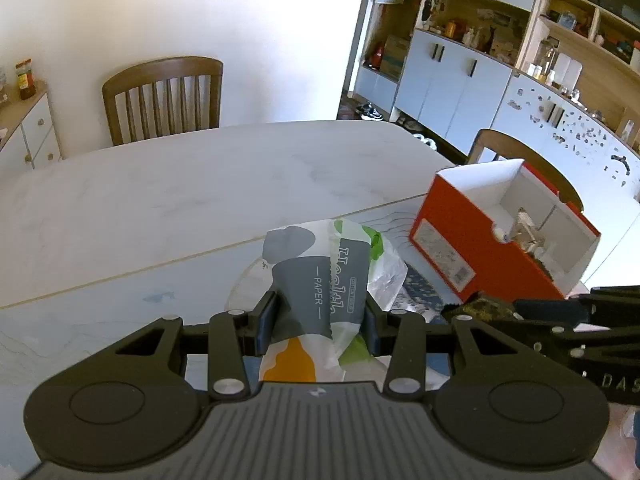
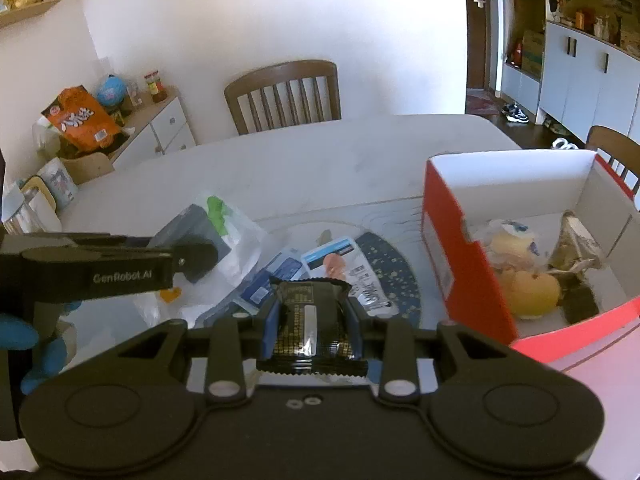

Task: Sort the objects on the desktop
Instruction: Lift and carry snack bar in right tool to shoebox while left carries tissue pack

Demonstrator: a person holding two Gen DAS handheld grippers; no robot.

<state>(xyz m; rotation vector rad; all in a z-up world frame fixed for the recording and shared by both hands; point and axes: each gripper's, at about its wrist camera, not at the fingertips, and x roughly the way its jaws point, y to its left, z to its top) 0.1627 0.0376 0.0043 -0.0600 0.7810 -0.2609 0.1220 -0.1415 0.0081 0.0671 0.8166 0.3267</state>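
Note:
My left gripper (image 1: 320, 320) is shut on a soft tissue paper pack (image 1: 320, 280), grey, white, green and orange, held above the table. It also shows in the right wrist view (image 2: 216, 232), with the left gripper (image 2: 192, 258) at the left. My right gripper (image 2: 312, 320) is shut on a black snack packet (image 2: 310, 324) with gold print. That packet (image 1: 486, 306) shows at the right of the left wrist view. An open red box (image 2: 464, 264) stands to the right and holds yellow fruit (image 2: 528, 292) and wrapped items. The box also shows in the left wrist view (image 1: 472, 248).
Blue and white packets (image 2: 280, 276) and a white sachet (image 2: 370, 284) lie on a dark round mat (image 2: 400, 276) on the white table (image 2: 320, 152). A wooden chair (image 2: 284, 96) stands behind the table, another (image 1: 520, 156) behind the box. A sideboard (image 2: 156, 128) with clutter is at the left.

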